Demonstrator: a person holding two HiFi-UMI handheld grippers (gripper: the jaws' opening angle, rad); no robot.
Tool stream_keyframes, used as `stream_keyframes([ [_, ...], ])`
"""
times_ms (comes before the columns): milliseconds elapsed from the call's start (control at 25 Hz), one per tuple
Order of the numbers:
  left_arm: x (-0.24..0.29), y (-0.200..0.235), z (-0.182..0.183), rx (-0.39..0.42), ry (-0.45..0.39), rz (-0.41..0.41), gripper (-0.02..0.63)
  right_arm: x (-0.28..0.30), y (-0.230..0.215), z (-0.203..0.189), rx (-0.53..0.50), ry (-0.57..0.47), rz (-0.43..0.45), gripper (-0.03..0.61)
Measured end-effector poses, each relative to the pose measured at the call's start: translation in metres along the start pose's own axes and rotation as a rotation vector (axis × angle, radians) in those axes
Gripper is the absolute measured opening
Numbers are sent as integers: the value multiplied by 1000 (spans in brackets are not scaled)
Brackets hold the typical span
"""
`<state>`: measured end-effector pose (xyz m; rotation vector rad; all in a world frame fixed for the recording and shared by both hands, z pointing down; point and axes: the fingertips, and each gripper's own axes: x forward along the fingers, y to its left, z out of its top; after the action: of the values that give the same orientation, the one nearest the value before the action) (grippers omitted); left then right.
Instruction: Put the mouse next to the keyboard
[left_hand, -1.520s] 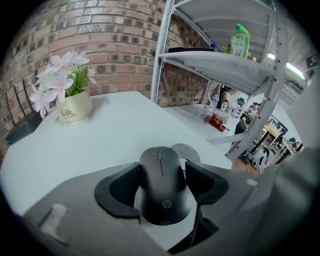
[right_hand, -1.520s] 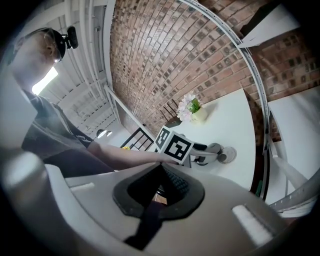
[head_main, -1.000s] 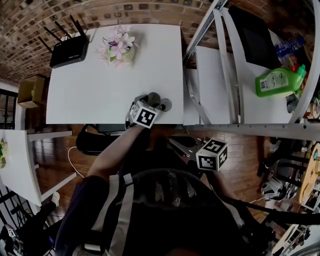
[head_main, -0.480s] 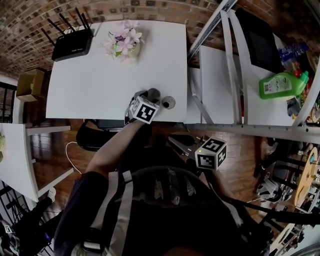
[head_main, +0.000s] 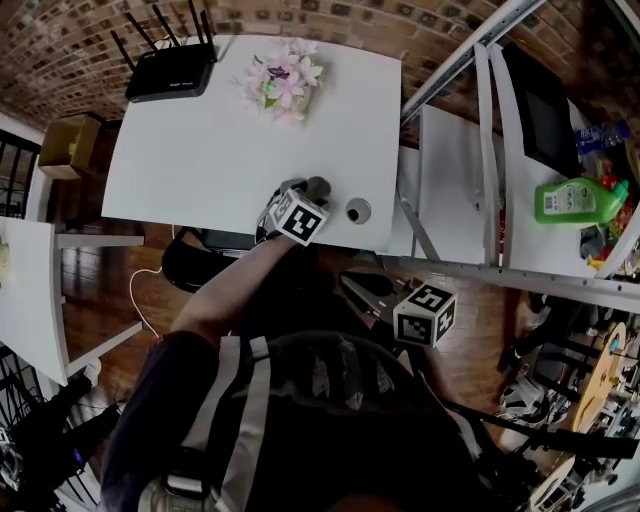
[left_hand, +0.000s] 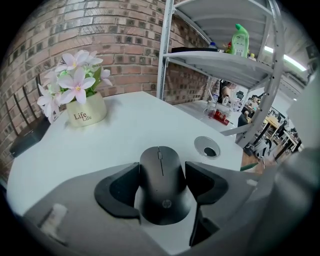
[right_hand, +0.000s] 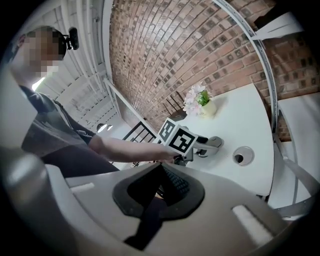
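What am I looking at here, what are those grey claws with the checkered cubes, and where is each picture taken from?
No robot: a person holds a two-jaw gripper in each hand. The head view looks down from a camera on their head; the other two cameras ride on the grippers and look along the jaws. The left gripper is closed on a black mouse at the edge of a white table. The right gripper is shut, empty, and off the table. On the table stand a flower pot and a router, with a round cable hole near the mouse. No keyboard shows.
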<state>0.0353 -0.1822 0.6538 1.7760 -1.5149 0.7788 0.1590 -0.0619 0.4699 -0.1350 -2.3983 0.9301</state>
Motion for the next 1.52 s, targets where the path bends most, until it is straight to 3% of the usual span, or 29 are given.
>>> stream_keyframes([
  [960, -41, 72, -38, 53, -10, 33, 293, 85, 41, 12, -31, 78, 32, 3],
  [1200, -55, 93, -54, 36, -17, 45, 295, 106, 58, 9, -48, 96, 44, 3],
  [1520, -70, 118, -74, -20, 7, 123, 295, 95, 51, 14, -48, 67, 84, 3],
])
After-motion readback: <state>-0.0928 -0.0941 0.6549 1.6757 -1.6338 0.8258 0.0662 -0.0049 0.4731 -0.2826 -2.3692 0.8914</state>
